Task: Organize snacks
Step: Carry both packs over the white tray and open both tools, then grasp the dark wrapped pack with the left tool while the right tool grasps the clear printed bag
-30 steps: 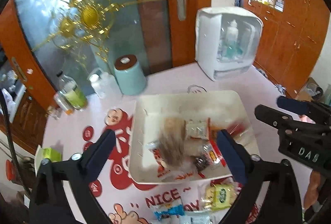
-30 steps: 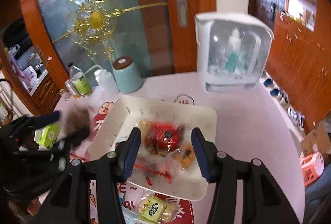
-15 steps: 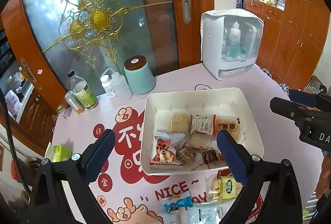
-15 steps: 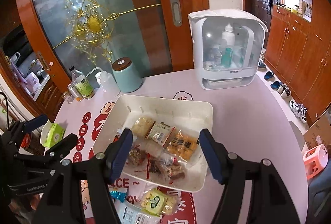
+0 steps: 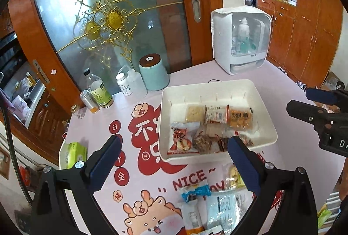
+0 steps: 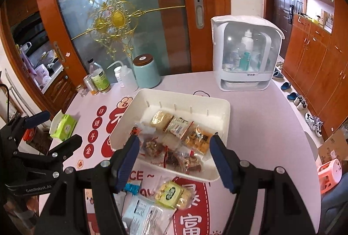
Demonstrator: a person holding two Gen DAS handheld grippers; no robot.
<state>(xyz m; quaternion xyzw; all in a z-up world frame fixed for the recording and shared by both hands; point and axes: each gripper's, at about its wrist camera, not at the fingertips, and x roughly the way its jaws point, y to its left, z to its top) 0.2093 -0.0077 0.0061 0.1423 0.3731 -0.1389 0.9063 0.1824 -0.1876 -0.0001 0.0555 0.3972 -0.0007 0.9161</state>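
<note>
Both my cams ride the wrists, looking forward and down along the fingers at the surface (image 5: 282, 169) from fairly close. Both catch the same white tray (image 5: 217, 86) (image 6: 184, 97), and each view sees the other claw at its edge.

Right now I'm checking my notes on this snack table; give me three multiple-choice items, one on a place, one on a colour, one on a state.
1. Where is the yellow-green snack packet?
A. inside the white bin
B. on the table in front of the bin
C. on top of the jar

2. What colour is the lidded jar?
A. pale teal with a brown lid
B. red with a white lid
C. all black

3. How does the right gripper stand?
A. shut on a packet
B. shut with nothing in it
C. open with nothing held

Key: 1 B, it lies on the mat outside the white bin. 2 A, a teal body under a brown lid. 3 C, its blue fingers stand apart and press on nothing.
</note>
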